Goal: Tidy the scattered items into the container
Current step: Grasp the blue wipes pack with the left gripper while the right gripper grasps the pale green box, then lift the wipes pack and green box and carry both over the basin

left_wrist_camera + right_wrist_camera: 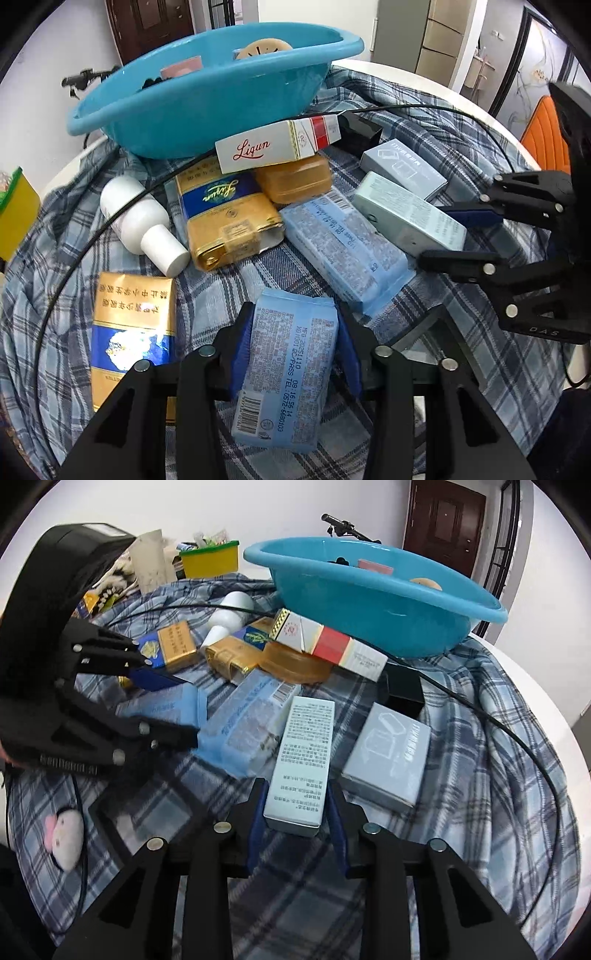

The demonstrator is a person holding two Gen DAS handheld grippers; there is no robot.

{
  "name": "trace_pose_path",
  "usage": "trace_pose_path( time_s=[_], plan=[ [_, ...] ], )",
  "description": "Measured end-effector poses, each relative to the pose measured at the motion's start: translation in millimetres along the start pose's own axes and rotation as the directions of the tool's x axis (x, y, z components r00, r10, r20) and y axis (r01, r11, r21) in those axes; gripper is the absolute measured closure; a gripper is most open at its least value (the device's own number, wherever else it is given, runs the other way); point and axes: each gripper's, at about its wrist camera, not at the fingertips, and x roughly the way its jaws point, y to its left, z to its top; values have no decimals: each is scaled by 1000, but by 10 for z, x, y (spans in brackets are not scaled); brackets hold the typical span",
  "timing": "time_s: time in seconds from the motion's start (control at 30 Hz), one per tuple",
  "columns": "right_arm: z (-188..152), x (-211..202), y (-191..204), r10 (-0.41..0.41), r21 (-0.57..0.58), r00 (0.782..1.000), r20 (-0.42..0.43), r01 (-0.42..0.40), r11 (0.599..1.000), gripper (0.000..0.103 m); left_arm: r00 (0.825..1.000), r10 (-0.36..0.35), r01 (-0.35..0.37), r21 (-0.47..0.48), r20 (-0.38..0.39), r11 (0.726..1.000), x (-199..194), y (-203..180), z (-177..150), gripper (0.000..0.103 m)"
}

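Liqun carton (275, 142) leans against basin (207, 107), atop amber soap (295, 177).

A: What carries everything?

B: A round white table (554, 716), draped with a blue plaid cloth (480, 775).

A: And on the cloth?

B: A turquoise basin (207, 110) at the far side. Near it 1 white bottle (136, 218) on its side, 2 gold-and-blue packs (225, 218) (133, 332), 1 amber soap bar (295, 179), 2 pale blue tissue packs (347, 251) (288, 369), 2 grey-blue boxes (388, 757) (303, 753), 1 black box (404, 692). A black cable (517, 734) crosses over them.

A: Anything near the front edge?

B: 1 small plush toy (66, 834) beside a dark-framed clear panel (155, 812).
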Motion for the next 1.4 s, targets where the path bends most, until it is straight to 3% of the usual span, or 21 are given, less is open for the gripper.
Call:
trace_pose_path(
  time_s=[0.1, 0.17, 0.37, 0.63, 0.8, 1.1, 1.4],
  plan=[
    [-11, 26, -14, 1, 19, 1000, 3, -1, 1000, 75, 1000, 1, -1, -13, -4, 1000, -1, 24, -7, 50],
    [-34, -1, -32, 3, 36, 1000, 8, -3, 999, 76, 1000, 1, -1, -48, -2, 999, -20, 62, -13, 61],
    [-86, -215, 18, -19, 48, 1000, 24, 18, 999, 77, 999, 17, -13, -110, 34, 994, -190, 17, -27, 61],
    [-6, -587, 125, -53, 37, 990, 132, 49, 998, 77, 989, 23, -8, -101, 145, 995, -523, -247, 127, 61],
    [187, -789, 58, -77, 52, 975, 210, 67, 996, 77, 970, 48, -18, -129, 240, 992, -763, -214, 359, 61],
    [678, -1164, -187, -141, 110, 920, 365, 107, 988, 77, 916, 152, -99, -159, 371, 982, -1171, -89, 842, 61],
    [1035, -1222, -399, -190, 162, 886, 423, 132, 978, 77, 871, 206, -119, -215, 446, 969, -1399, 110, 1210, 61]
  ],
)
